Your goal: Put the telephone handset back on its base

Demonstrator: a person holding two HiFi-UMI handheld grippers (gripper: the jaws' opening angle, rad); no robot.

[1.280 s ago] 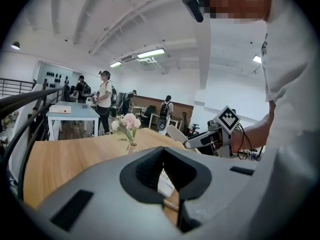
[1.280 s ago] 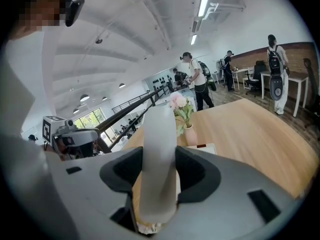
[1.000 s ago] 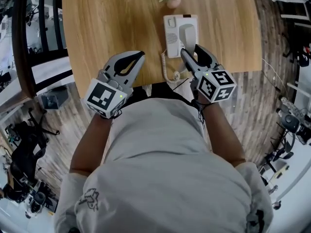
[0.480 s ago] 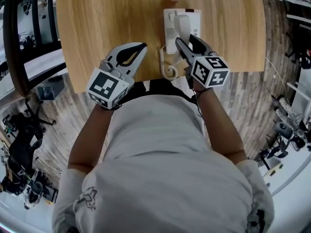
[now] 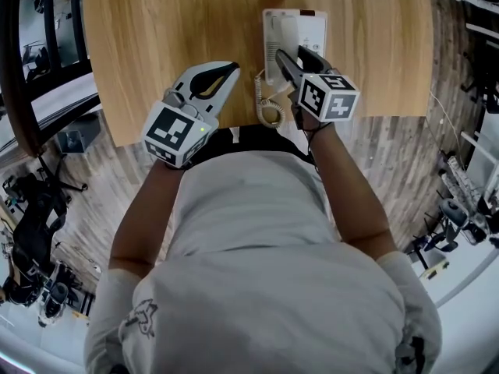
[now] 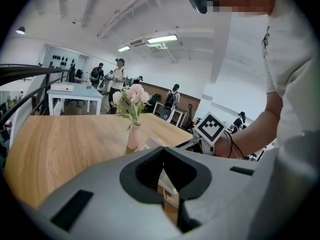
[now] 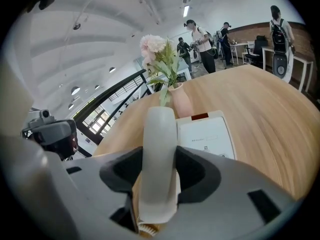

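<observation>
The right gripper [image 5: 290, 51] has come down and forward with the handset [image 5: 285, 31], which has shifted from over the middle of the base [image 5: 313, 28] to its left side. The coiled cord [image 5: 269, 111] has bunched up shorter, and the left gripper [image 5: 231, 68] has edged further over the table [image 5: 156, 37].

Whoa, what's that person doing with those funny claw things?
A person at a wooden table holds a gripper in each hand. The right gripper is clamped on the white telephone handset and holds it over the left side of the phone base. Whether it sits in its cradle can't be told. The left gripper is shut and empty, off to the side.
</observation>
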